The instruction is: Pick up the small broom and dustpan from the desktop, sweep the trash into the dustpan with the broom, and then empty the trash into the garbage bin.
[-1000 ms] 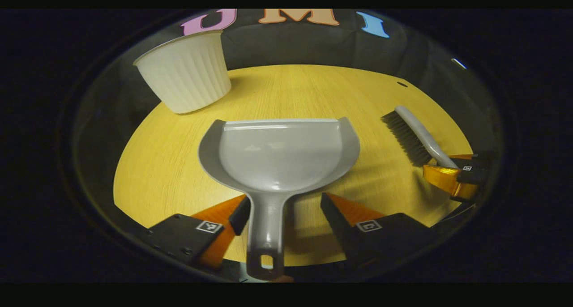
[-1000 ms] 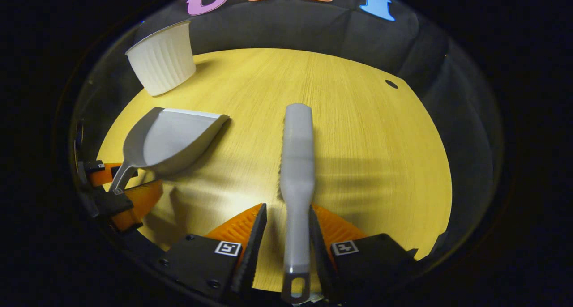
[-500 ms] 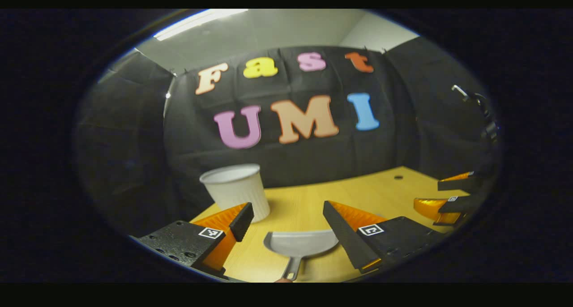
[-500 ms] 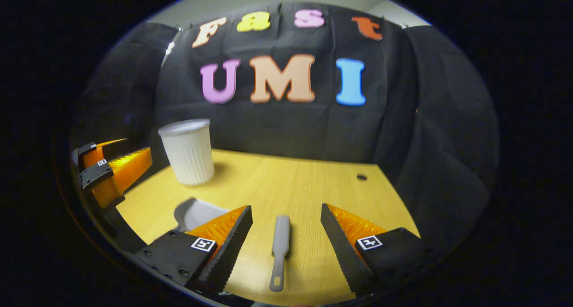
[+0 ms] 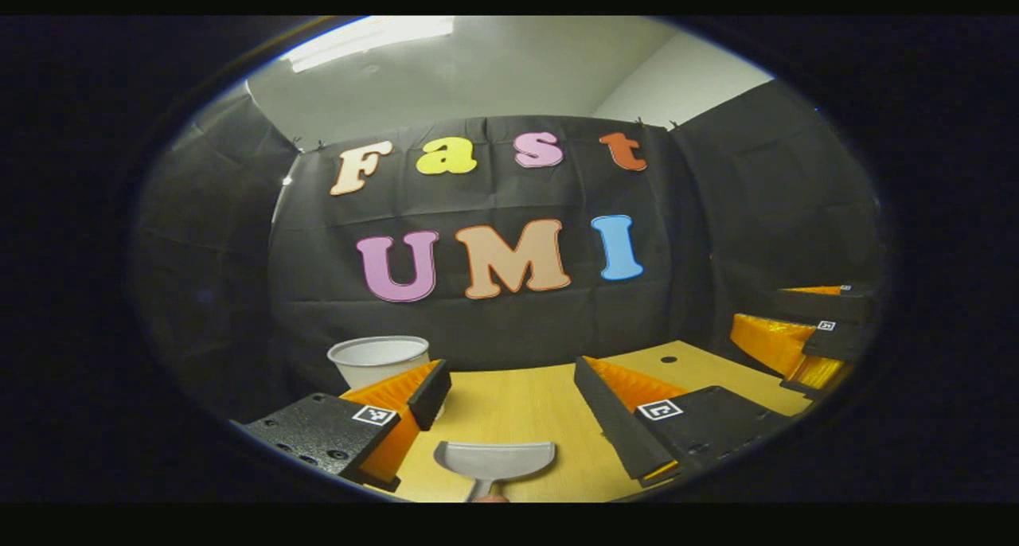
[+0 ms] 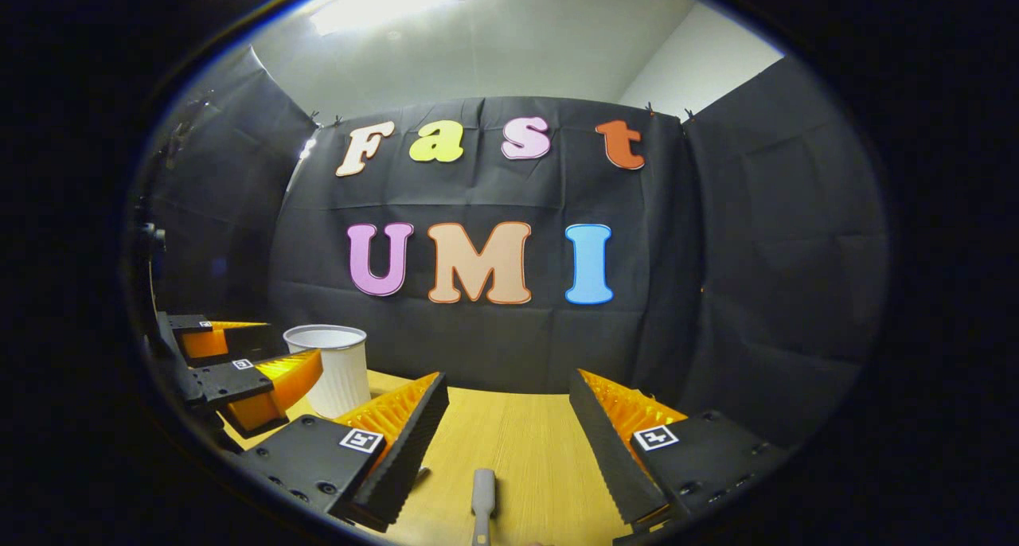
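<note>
The grey dustpan (image 5: 493, 458) lies flat on the wooden table (image 5: 525, 407), below and just ahead of my left gripper (image 5: 509, 383), which is open and holds nothing. In the right gripper view the grey broom (image 6: 482, 490) lies on the table (image 6: 525, 442) with only its far end showing between the spread fingers of my right gripper (image 6: 507, 387), also open. The white ribbed garbage bin (image 5: 378, 352) stands upright at the table's far left, partly behind my left finger. The bin (image 6: 330, 363) is partly hidden by the left gripper (image 6: 239, 363). The right gripper (image 5: 796, 335) hovers at the right edge.
Black cloth walls close off the back and both sides of the table. A small dark hole (image 5: 669, 360) sits in the tabletop near its far right corner. Bare wood stretches between the bin and that hole.
Both grippers let go of their tools, then drew back and tilted upward. The dustpan and broom now lie on the table, lower and smaller in the views.
</note>
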### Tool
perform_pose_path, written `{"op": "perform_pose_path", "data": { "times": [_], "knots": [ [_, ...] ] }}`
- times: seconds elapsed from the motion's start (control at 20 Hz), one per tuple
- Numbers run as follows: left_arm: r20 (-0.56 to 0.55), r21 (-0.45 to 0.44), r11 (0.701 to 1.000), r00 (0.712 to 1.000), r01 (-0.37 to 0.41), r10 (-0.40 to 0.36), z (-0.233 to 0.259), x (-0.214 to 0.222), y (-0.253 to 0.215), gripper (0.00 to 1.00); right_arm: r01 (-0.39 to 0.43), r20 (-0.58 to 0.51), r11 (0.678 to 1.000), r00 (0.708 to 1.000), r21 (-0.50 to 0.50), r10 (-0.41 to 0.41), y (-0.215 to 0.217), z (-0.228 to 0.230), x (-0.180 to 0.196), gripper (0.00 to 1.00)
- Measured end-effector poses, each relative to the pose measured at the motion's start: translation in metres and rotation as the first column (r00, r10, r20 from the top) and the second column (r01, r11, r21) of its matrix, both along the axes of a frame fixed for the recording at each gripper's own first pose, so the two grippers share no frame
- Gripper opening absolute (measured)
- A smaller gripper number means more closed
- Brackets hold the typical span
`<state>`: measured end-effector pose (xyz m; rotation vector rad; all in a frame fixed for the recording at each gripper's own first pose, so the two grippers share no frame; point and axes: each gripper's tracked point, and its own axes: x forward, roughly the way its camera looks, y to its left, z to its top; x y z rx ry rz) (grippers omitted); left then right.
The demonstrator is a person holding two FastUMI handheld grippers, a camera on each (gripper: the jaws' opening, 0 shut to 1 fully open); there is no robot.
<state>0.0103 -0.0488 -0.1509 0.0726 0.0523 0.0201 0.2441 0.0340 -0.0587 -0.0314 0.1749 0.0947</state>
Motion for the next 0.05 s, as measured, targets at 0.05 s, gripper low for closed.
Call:
{"op": "perform_pose_path", "data": {
  "times": [0.05],
  "knots": [
    [-0.005,-0.002,1.0,1.0,0.005,-0.005,-0.0002,0.0023,0.0002,0.93,0.006,-0.008,1.0,1.0,0.006,-0.006,0.0003,0.001,-0.0014,0.98]
  ]
}}
